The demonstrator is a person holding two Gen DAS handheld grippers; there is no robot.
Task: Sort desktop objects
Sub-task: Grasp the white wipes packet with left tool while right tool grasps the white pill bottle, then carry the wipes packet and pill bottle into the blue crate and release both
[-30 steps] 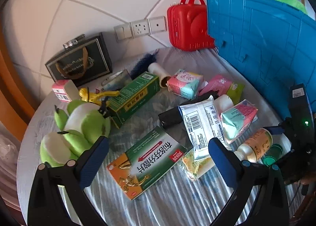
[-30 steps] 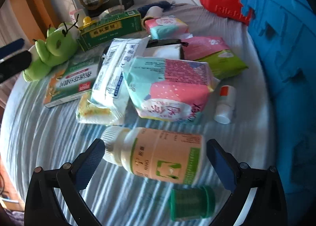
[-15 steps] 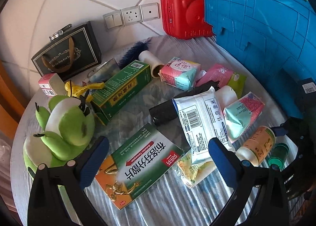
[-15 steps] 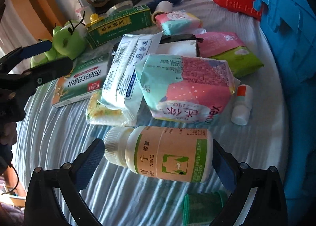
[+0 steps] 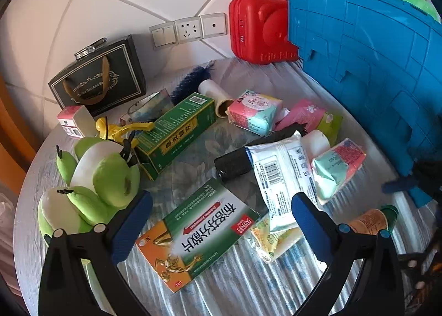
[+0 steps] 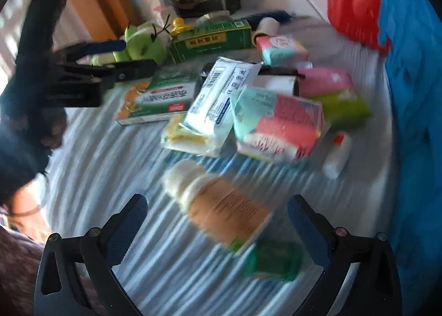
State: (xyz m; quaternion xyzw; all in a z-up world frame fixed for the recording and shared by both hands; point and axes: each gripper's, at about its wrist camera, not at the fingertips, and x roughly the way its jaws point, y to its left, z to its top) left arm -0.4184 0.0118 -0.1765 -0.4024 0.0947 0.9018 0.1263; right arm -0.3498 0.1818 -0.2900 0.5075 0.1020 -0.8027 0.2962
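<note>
One "KOTEX" pack (image 5: 255, 111) beside green Chinese-lettered box (image 5: 176, 133).

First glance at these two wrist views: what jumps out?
The big blue crate walling off the right side of the table, with the red mini suitcase beside it against the tiled wall. Next, the green plush toy at the left edge, by the left hand-held gripper, whose jaws stand open over the green-and-orange medicine box. In the blurred right wrist view, a pill bottle lies between the open fingers of the right hand-held gripper.
</note>
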